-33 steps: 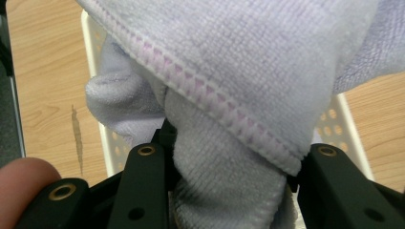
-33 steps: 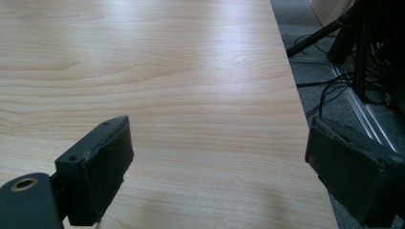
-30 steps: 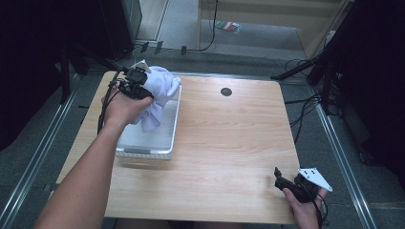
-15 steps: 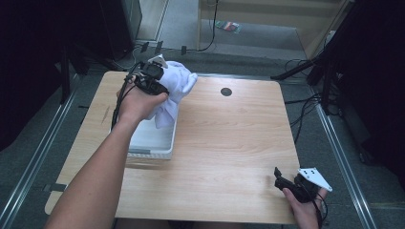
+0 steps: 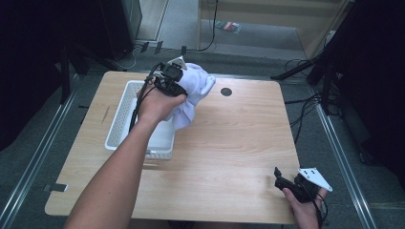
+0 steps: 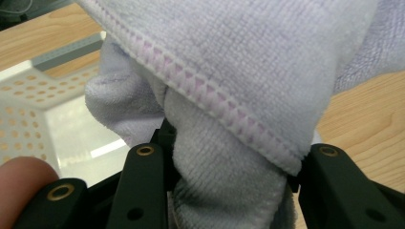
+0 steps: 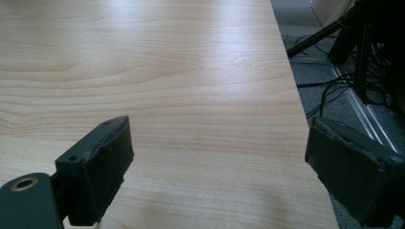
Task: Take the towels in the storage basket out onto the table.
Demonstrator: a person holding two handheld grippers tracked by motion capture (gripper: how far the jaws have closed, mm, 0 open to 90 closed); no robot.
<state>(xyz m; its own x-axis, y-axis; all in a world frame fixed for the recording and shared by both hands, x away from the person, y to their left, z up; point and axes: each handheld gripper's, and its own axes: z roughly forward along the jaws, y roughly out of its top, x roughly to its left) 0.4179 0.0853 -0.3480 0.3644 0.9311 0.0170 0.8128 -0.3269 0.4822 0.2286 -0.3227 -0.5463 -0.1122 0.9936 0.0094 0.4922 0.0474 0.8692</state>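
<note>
Clamping the white towel (image 5: 196, 90) between its jaws above the white basket's (image 5: 119, 125) 1 o'clock corner, the left gripper (image 5: 173, 82) should probably lift until the hanging folds clear the rim, while the right gripper (image 5: 286, 183) idles released at the table's (image 5: 229, 152) 5 o'clock corner.

Folded white terry towel with lilac-stitched hem (image 6: 248, 81) cut off at top and right edges in left gripper view, hiding most of perforated white plastic basket (image 6: 43, 114). Right hand (image 5: 305, 212) cropped by bottom edge in high view.
</note>
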